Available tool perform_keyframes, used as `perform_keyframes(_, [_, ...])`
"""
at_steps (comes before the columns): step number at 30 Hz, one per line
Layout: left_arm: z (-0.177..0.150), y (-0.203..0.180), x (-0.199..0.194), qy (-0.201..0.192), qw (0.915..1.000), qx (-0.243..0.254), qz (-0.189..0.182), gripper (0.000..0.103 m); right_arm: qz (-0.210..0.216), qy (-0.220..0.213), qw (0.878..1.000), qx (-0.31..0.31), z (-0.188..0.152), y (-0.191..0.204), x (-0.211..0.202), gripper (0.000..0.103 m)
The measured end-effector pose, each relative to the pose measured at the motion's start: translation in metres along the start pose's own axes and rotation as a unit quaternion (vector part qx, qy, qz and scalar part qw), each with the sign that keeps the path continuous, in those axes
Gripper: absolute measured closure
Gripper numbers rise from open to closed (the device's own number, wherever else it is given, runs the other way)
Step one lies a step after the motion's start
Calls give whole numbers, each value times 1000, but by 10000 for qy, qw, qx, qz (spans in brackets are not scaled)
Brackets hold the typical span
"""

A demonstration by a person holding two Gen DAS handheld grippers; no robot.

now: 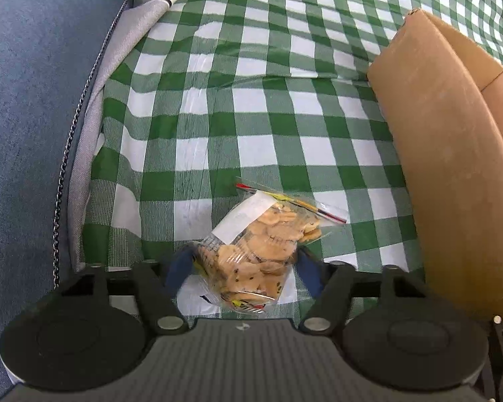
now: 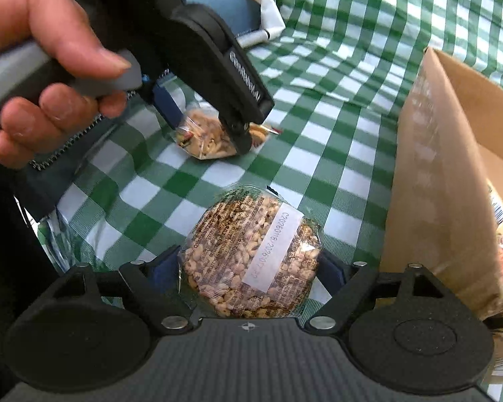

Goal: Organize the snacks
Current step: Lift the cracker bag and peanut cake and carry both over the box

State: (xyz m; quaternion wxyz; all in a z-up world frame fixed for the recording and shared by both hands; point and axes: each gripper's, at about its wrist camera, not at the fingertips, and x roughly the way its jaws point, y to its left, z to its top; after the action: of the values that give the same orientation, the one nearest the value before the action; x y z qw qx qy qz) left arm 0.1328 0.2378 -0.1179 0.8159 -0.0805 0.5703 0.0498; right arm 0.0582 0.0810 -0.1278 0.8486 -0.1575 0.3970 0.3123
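Snack bags, two of them, each sit between a gripper's fingers on the green/white checked cloth (image 1: 251,100) covering the surface. Left gripper (image 1: 241,268) is closed on a clear zip bag of small round crackers (image 1: 261,248); blue pads press its lower sides, bag's sealed top w/ red-yellow strip points away from the camera, white label on the upper left. From the right wrist view the same cracker bag shows further back, pinched by the left gripper, w/ the person's left hand (image 2: 50,67) wrapped round its handle. Right gripper (image 2: 248,268) grips a round clear pack of puffed-grain snack (image 2: 248,254) w/ a white date sticker across it; blue pads touch both sides, pack resting on the cloth. Cardboard box (image 2: 436,184) stands just right of both bags, open-topped, some red/white packets visible inside at the right edge. Blue upholstery (image 1: 33,134) w/ a zip runs along the left of the cloth.
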Motion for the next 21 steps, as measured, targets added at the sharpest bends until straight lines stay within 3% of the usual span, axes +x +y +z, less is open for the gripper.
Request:
perform_keyframes(7, [-1,8,-25,-582,9975,-333,-228,43,-77,-415,9991,-74,7,2,-31,18])
perform_keyframes(14, [-4,16,-59,-1347,9854,-827,-634,43,-216,-1045,9943,-64,35,-15,-81,18])
perform_keyframes(21, [-10,-8,-86,-2012,9739,-699,-789,43,-872,-1806,9790,-367,46,-68,-140,18])
